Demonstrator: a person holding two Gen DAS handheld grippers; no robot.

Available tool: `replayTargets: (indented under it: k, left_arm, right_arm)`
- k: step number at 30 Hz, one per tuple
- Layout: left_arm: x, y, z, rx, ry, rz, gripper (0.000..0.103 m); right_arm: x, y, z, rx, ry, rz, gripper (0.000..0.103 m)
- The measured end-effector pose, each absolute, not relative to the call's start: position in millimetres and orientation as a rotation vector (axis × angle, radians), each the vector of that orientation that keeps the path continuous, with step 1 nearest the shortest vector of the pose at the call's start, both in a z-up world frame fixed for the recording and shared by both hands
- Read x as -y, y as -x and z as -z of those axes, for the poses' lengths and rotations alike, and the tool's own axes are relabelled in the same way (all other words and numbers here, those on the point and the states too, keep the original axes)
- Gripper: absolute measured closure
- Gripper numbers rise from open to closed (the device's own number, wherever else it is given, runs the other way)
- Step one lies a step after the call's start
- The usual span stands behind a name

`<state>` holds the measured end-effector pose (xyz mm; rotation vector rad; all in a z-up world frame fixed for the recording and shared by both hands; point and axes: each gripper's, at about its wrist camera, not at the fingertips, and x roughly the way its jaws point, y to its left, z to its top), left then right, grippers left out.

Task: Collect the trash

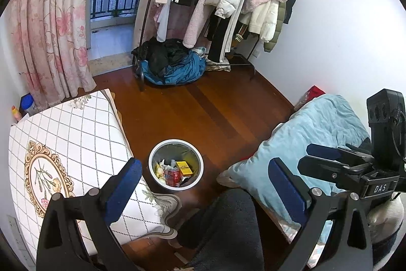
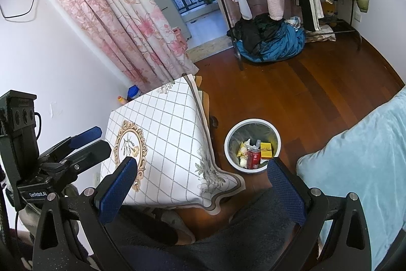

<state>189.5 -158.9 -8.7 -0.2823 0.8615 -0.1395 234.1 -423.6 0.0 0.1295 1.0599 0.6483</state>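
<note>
Both grippers hang wide apart and hold nothing: the left gripper point(image 1: 205, 184) frames the bin from above the person's dark-trousered knee point(image 1: 225, 227), and the right gripper point(image 2: 203, 184) does the same from its side, blue pads spread with only air between them.

On the wooden floor point(image 1: 228, 106), between the near corner of the tabletop point(image 1: 76, 139) and the edge of the bed point(image 1: 317, 133), stands the white trash bin point(image 1: 152, 159). Inside it lie a red can point(image 1: 173, 175), a yellow box point(image 1: 184, 167) and some crumpled wrappers point(image 1: 160, 170). No loose litter shows on the tabletop's checked cloth or on the floor around the bin, so the collecting looks close to finished, or the next piece lies out of sight.

Risks from here, as I judge them:
- A low reach toward the bin could knock its light rim and tip it, spilling the can.
- The drooping cloth corner point(image 2: 223, 184) hangs near the bin; a finger could snag it and drag the cloth.
- Grabbing into the bin could pull trash back out.
</note>
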Motion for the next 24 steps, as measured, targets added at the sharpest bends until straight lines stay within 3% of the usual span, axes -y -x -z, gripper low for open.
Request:
replayTargets:
  k: [24]
  left_arm:
    - [161.6, -191.2, 2.1, -0.853, 0.291, 0.129, 0.001]
  right_arm:
    - [416.2, -235.7, -3.5, -1.059, -0.116, -0.672, 0.000]
